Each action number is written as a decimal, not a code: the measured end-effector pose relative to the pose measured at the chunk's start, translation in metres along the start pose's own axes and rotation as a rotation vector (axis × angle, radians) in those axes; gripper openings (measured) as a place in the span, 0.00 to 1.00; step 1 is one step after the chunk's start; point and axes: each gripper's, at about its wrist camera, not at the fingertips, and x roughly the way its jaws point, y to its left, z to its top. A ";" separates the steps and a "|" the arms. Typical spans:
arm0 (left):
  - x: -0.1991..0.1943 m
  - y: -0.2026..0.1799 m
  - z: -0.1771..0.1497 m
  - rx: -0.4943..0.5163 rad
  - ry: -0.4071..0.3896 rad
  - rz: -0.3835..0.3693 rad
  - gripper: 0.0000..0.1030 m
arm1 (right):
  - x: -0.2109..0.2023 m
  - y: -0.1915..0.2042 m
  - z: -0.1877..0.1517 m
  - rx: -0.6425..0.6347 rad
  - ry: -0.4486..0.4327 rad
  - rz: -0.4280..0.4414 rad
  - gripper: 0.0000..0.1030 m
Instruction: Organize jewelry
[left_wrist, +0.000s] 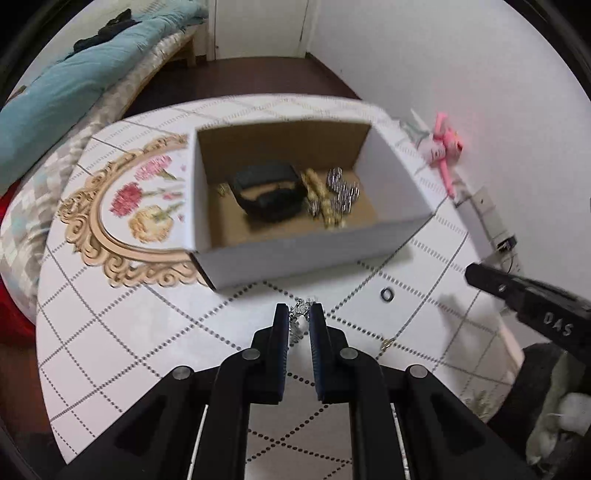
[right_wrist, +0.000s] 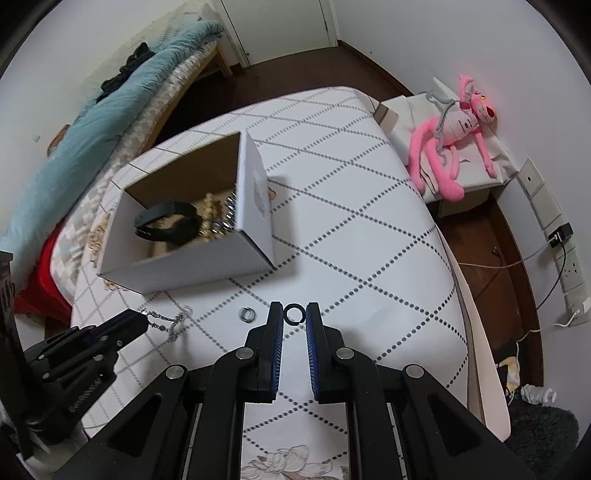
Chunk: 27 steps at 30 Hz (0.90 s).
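Note:
An open white cardboard box stands on the table and holds a black band and gold and silver bracelets. My left gripper is shut on a silver chain bracelet just in front of the box. My right gripper is narrowly open around a black ring that lies on the table; the ring also shows in the left wrist view. A small silver ring lies left of it.
The round table has a white diamond-pattern cloth with a gold floral medallion. A small gold piece lies near the front. A pink plush toy sits on a side stand, a bed lies beyond, and wall sockets stand at the right.

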 end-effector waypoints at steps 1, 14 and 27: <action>-0.008 0.001 0.003 -0.007 -0.011 -0.012 0.08 | -0.003 0.001 0.002 -0.002 -0.006 0.008 0.12; -0.093 0.009 0.078 -0.019 -0.193 -0.092 0.08 | -0.050 0.048 0.065 -0.086 -0.084 0.118 0.12; -0.012 0.041 0.101 -0.122 0.034 -0.010 0.10 | 0.040 0.071 0.108 -0.160 0.151 0.029 0.13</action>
